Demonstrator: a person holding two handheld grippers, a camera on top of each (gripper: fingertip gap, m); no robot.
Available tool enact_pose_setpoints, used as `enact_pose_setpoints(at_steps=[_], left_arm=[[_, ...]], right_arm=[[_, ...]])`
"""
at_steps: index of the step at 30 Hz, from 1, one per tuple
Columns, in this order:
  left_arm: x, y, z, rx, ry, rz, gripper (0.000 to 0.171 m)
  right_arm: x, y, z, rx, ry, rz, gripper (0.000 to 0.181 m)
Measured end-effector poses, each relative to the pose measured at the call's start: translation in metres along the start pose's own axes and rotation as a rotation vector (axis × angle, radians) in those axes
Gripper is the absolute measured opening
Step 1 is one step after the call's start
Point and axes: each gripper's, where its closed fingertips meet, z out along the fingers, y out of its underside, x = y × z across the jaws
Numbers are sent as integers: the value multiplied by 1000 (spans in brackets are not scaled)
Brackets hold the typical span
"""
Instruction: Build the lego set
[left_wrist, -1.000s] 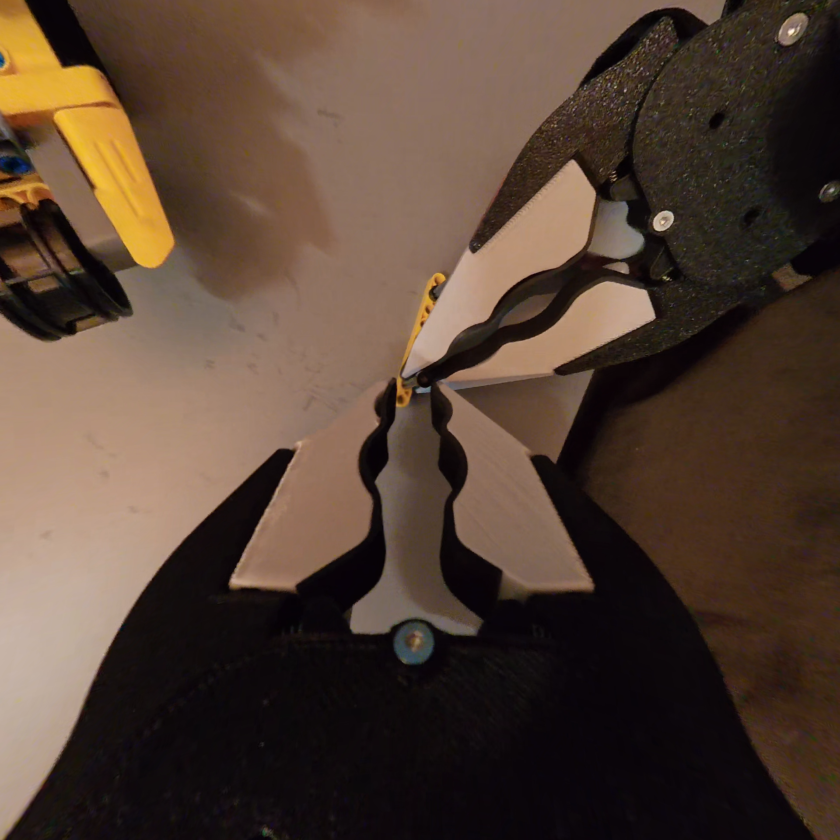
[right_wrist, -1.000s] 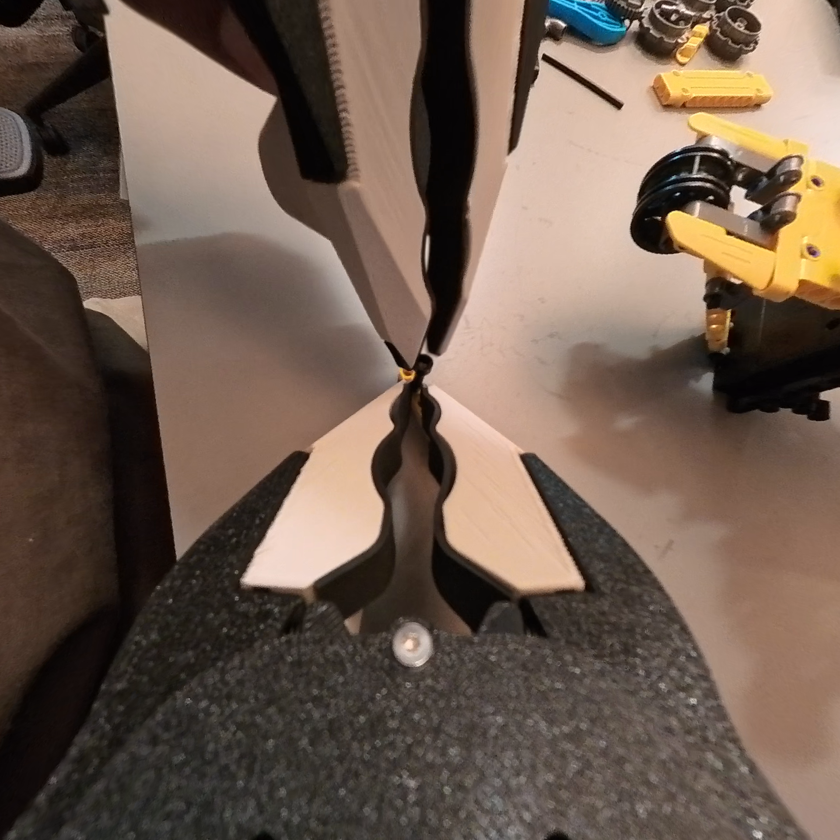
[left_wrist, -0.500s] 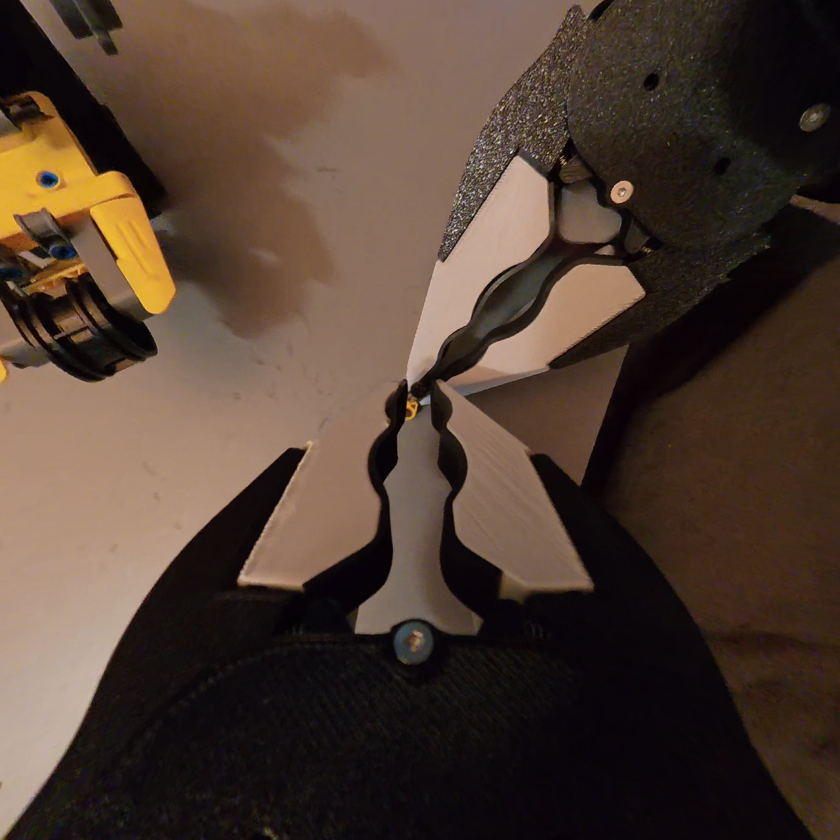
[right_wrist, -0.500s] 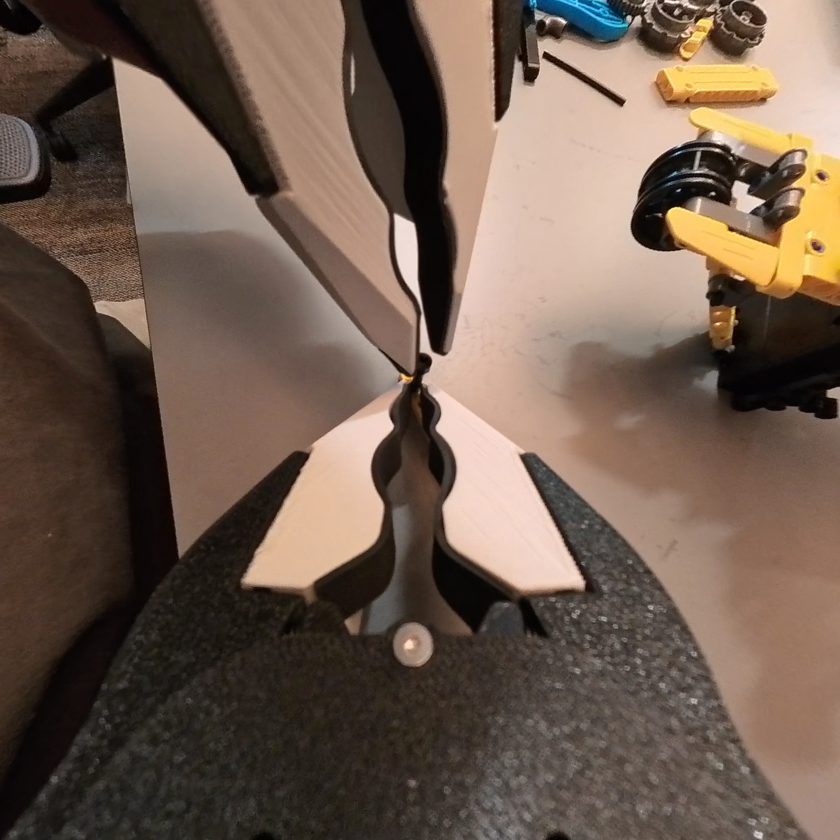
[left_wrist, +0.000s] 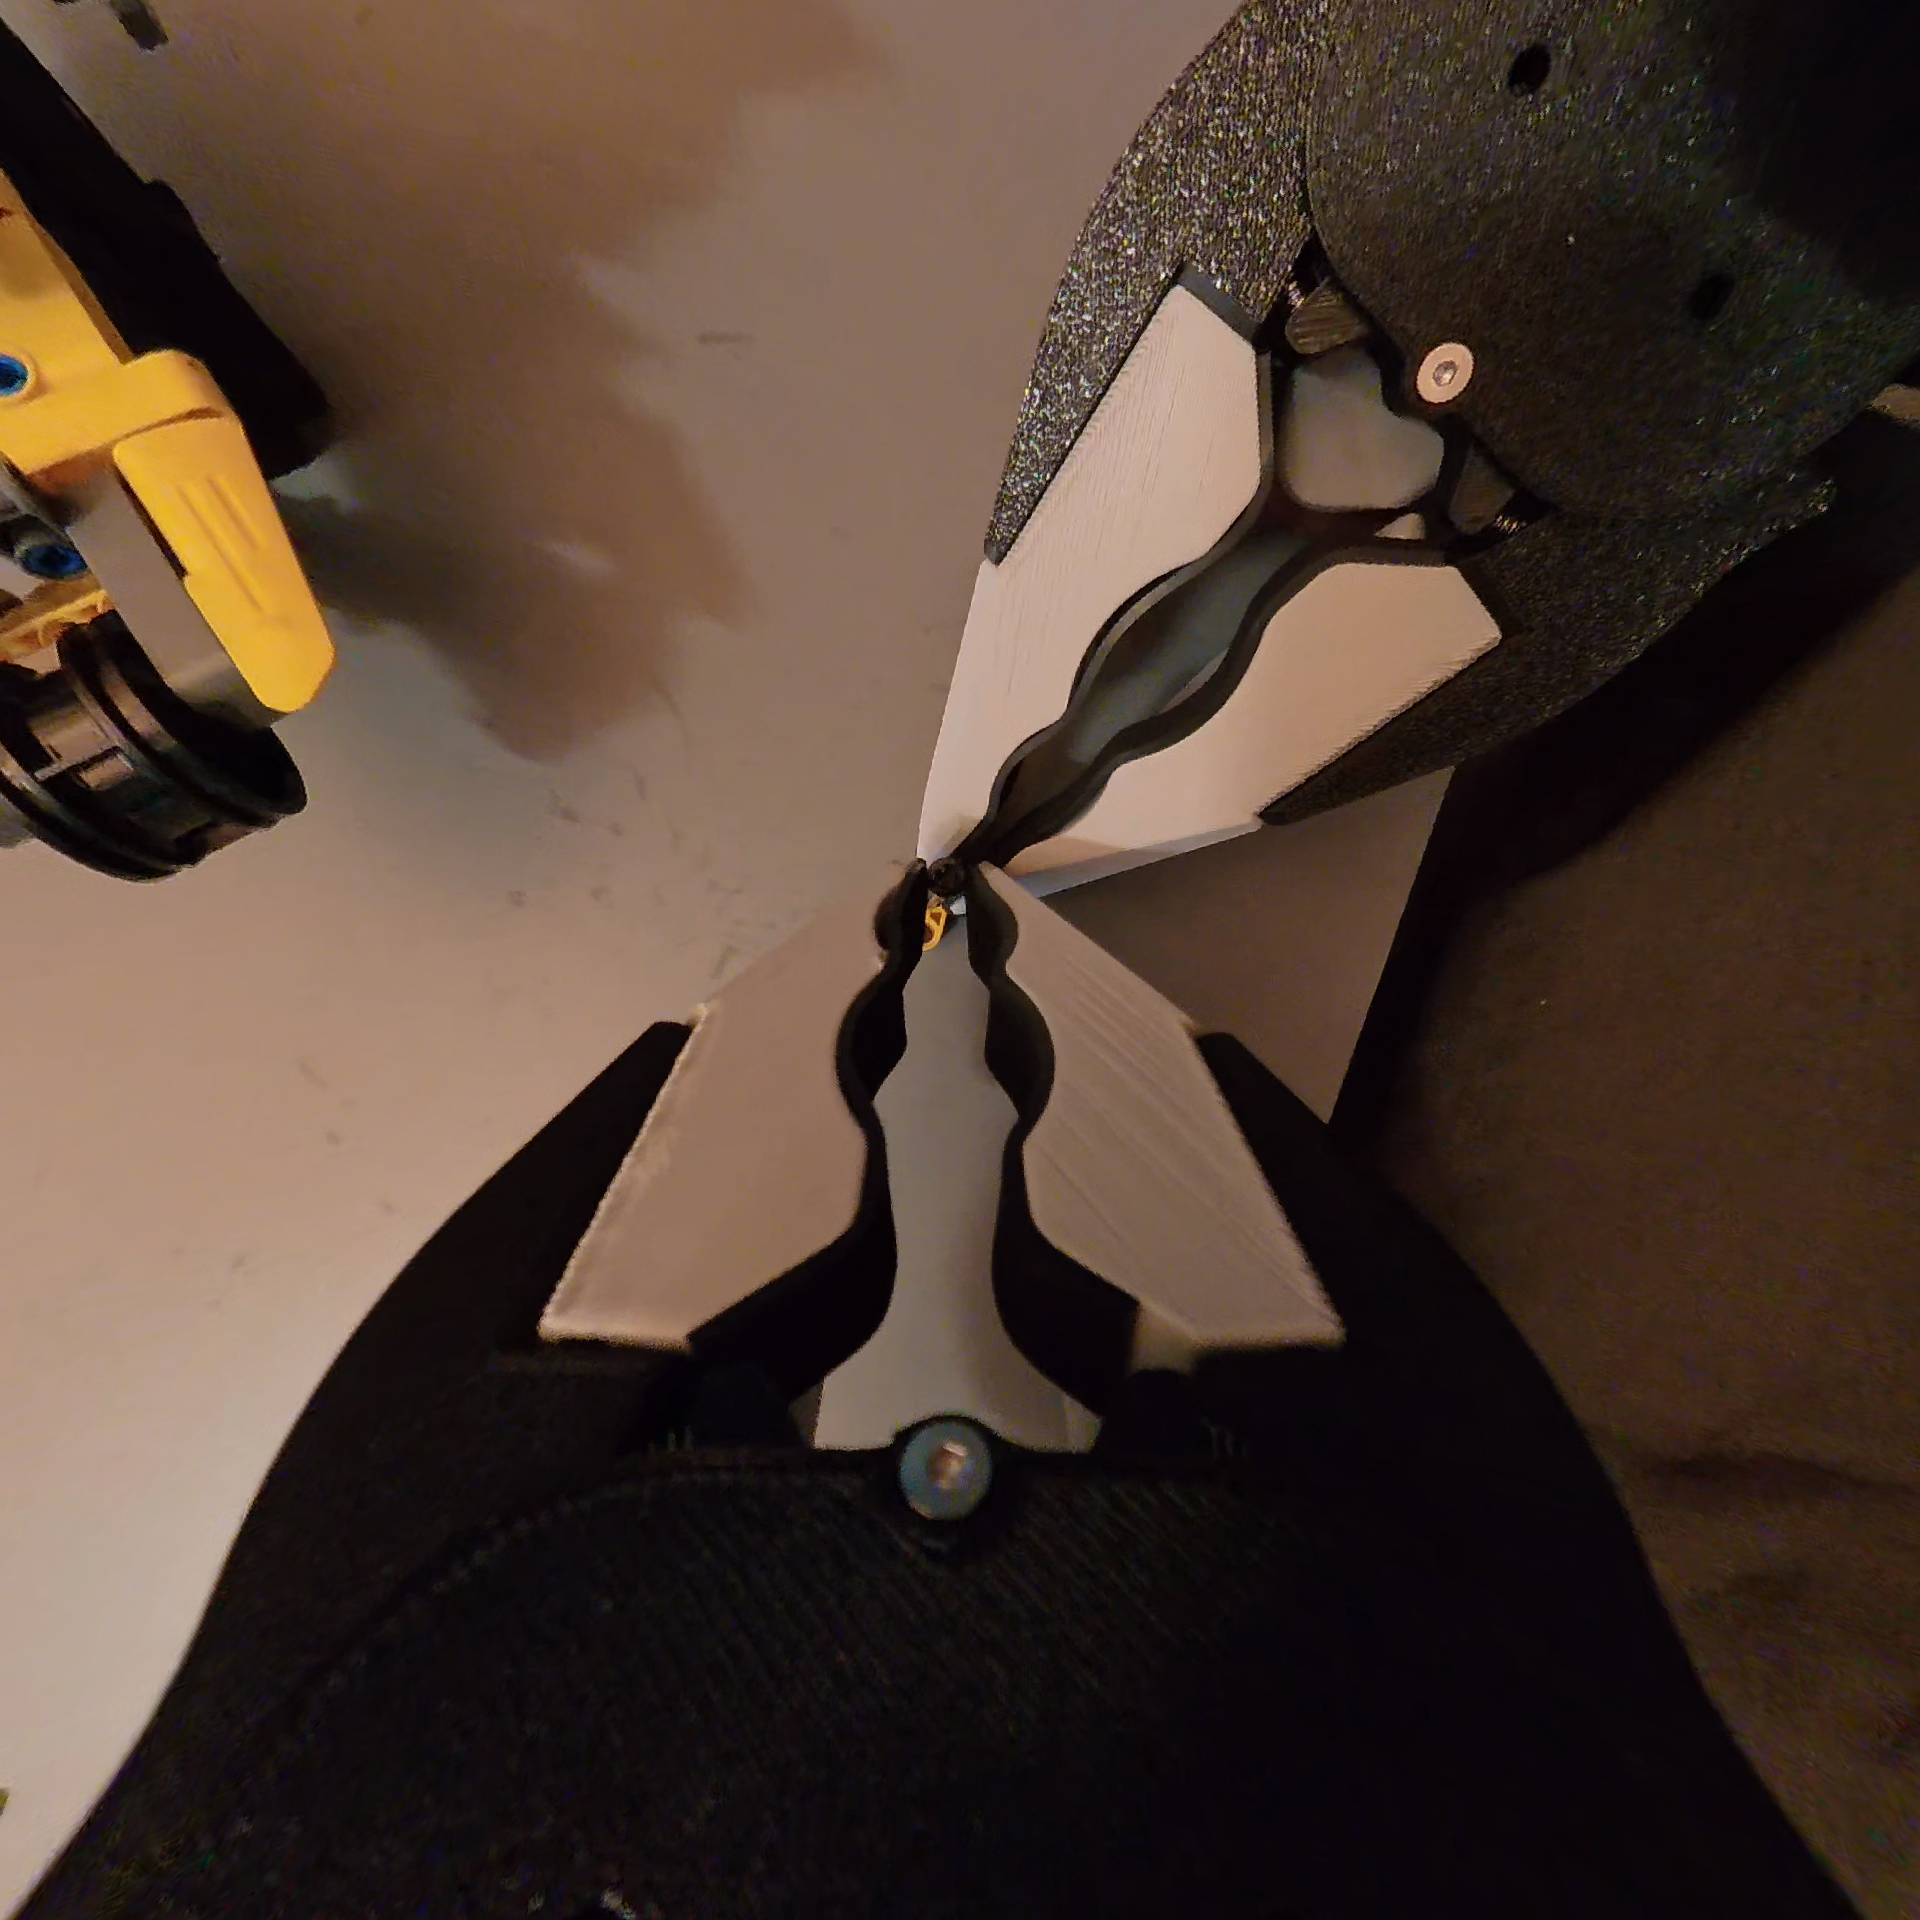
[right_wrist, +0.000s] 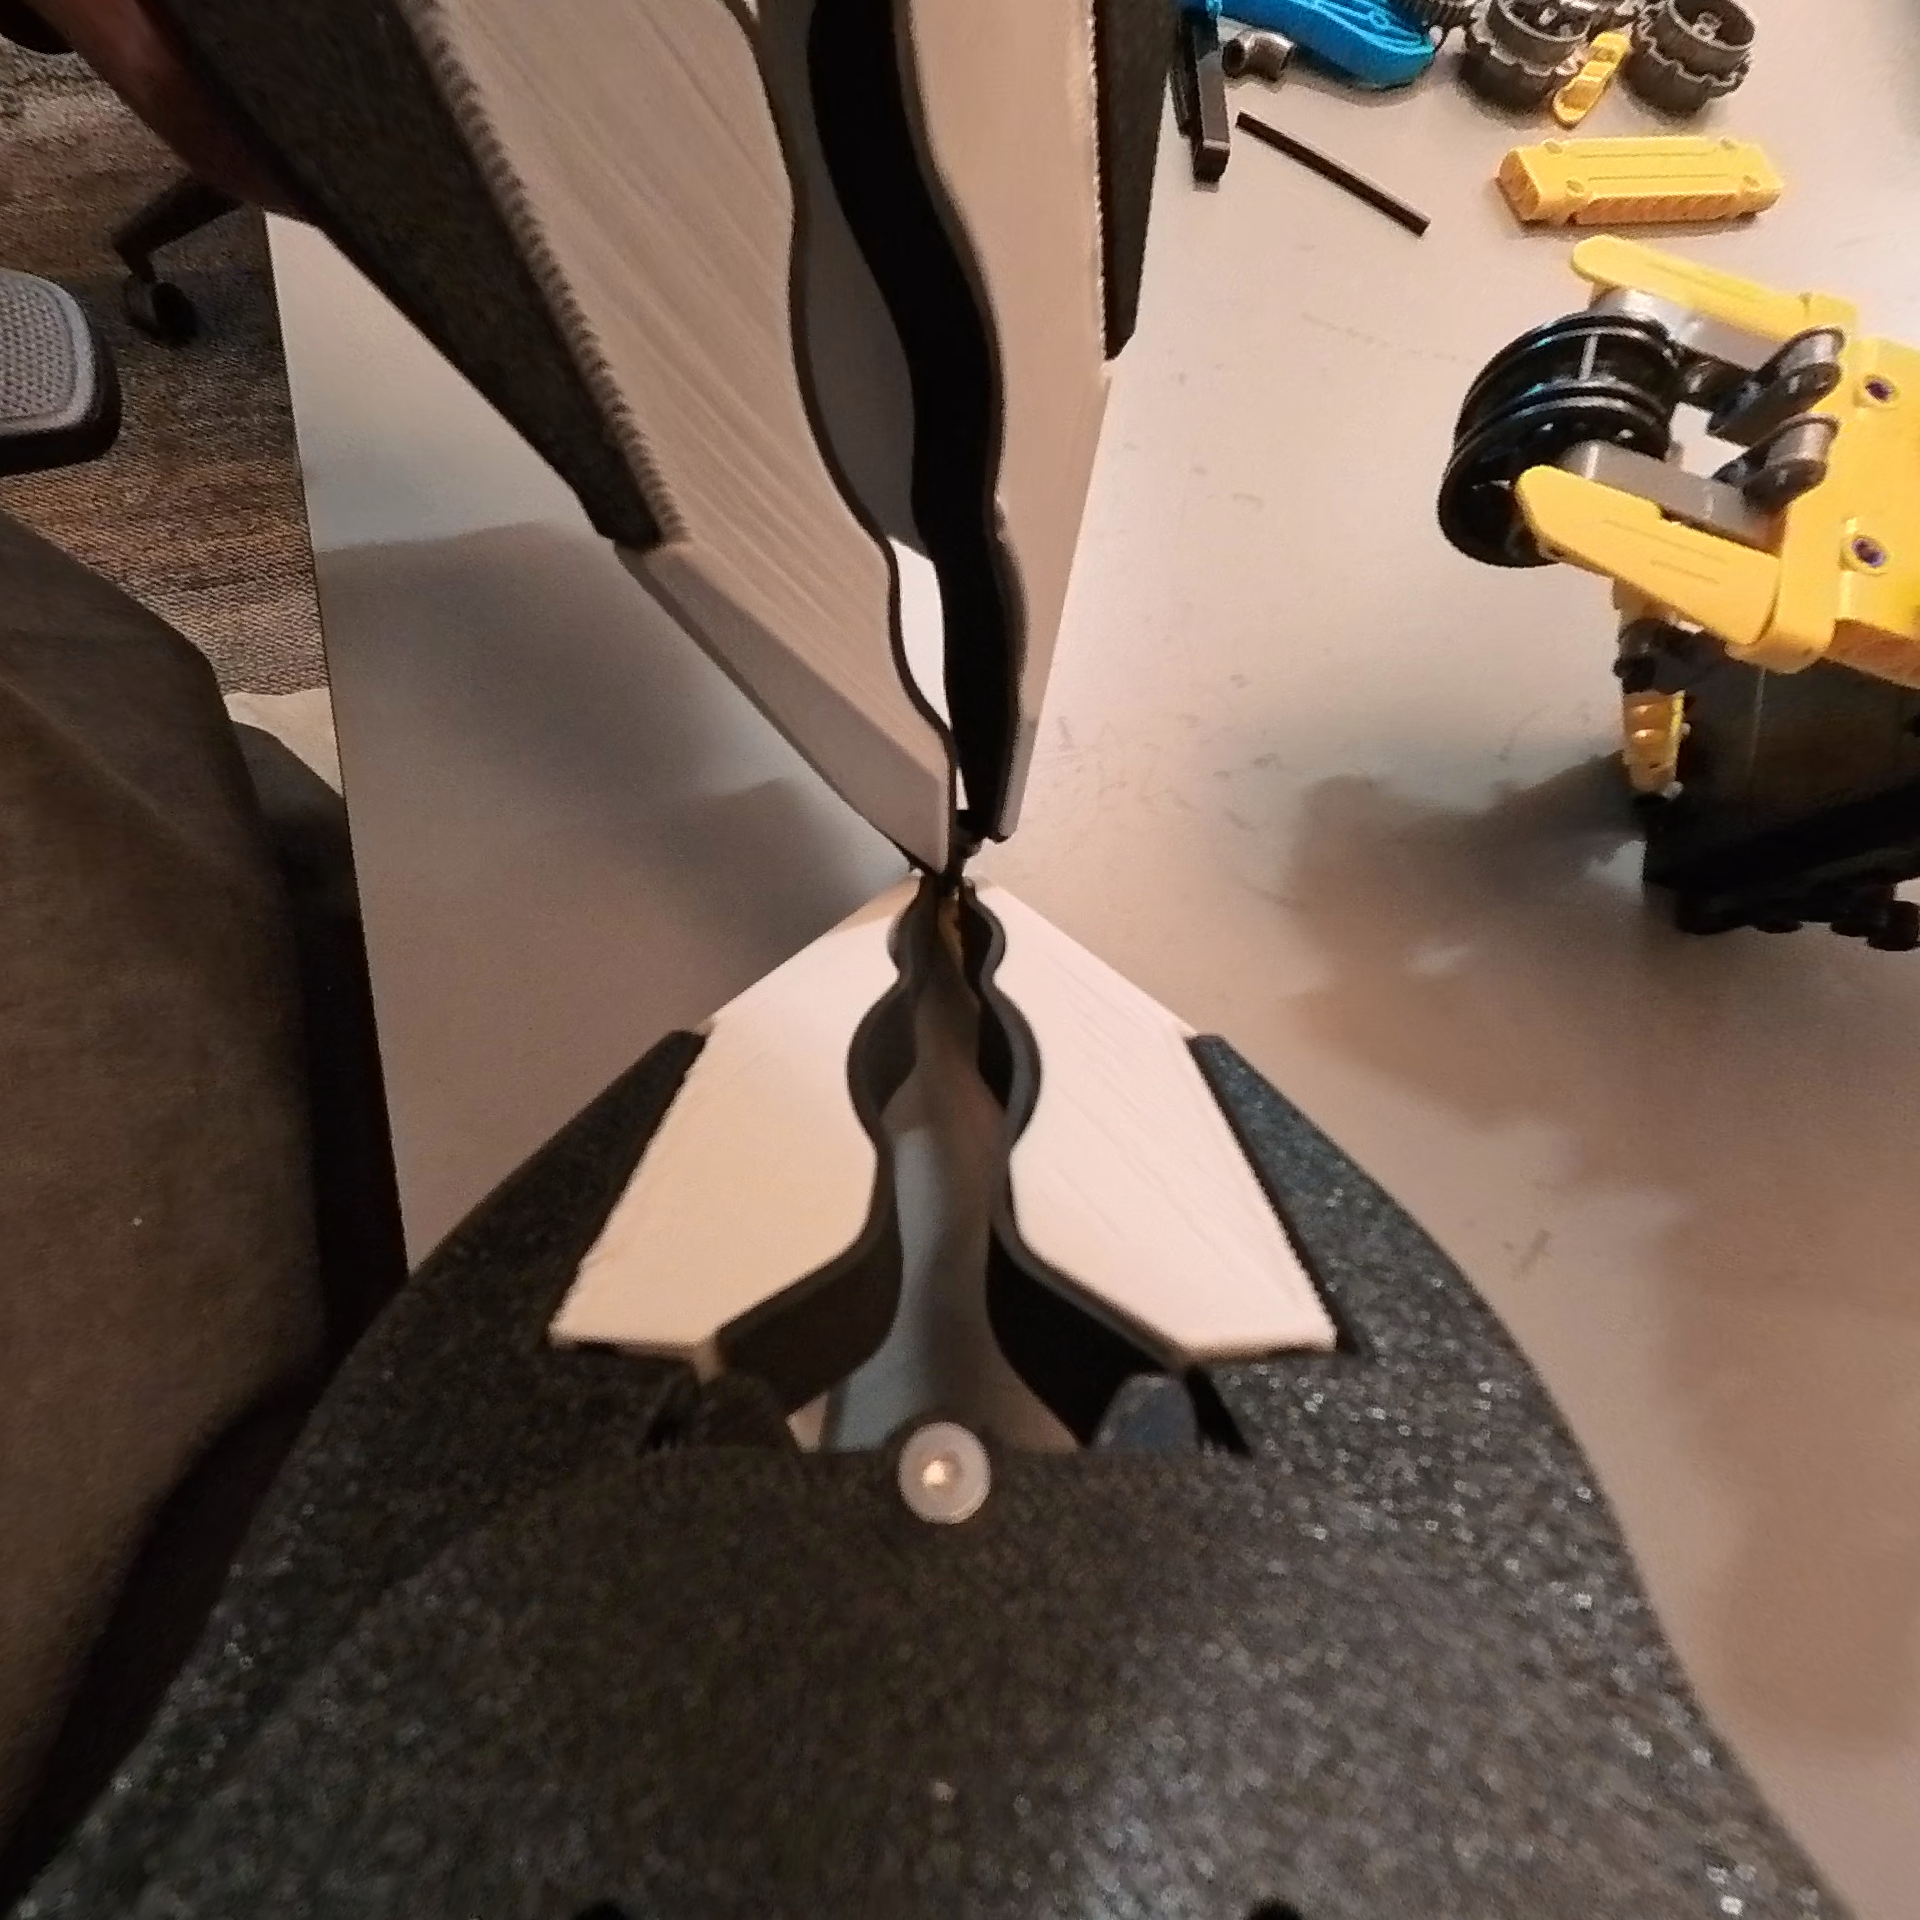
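Yellow piece (left_wrist: 932, 923), small, mostly hidden: pinched at the tips of the left tongs (left_wrist: 940, 906), closed on it. Right tongs (left_wrist: 961, 854) tip to tip with the left, closed on a small black pin (left_wrist: 943, 871) that touches the yellow piece. Both held above the pale bench (left_wrist: 436, 997), near its edge. Yellow-and-black model (right_wrist: 1704, 540): on the bench, well right of the right tongs (right_wrist: 951, 902). Loose yellow beam (right_wrist: 1792, 179), blue part (right_wrist: 1325, 36), black wheels (right_wrist: 1590, 47): beyond the model.
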Motion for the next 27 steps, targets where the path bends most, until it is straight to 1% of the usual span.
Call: enact_pose_setpoints(at_steps=[6, 10, 11, 12, 14, 17, 20, 21, 22, 24, 25, 26, 27], left_arm=[[0, 1, 0, -39, -14, 1, 6], [-1, 1, 0, -31, -12, 11, 6], [-1, 1, 0, -29, -11, 9, 6], [-1, 2, 0, -27, -12, 11, 6], [0, 2, 0, -28, -13, 14, 6], [0, 2, 0, -31, -11, 13, 6], [1, 3, 1, -32, -10, 14, 7], [0, 5, 2, -44, -20, 16, 6], [-6, 10, 5, -76, -60, 23, 6], [-18, 25, 12, -158, -156, 54, 16], [-15, 25, 13, -149, -148, 62, 13], [-11, 19, 12, -108, -132, 51, 19], [-6, 15, 10, -75, -102, 36, 18]], right_arm=[[0, 0, 0, 0, 10, -13, 3], [1, -1, 0, 2, 28, -25, 4], [1, -1, -1, 5, 35, -32, 8], [0, -2, -2, 13, 42, -38, 17], [1, -7, -7, 51, 65, -44, 22], [2, -16, -20, 118, 90, -41, 22], [12, -21, -38, 168, 161, -40, 23], [16, -20, -44, 179, 184, -35, 23], [19, -19, -48, 185, 196, -23, 23], [22, -14, -51, 186, 192, 18, 23], [22, -11, -52, 187, 181, 40, 23], [20, -10, -52, 192, 167, 60, 24], [17, -9, -51, 198, 153, 75, 24]])
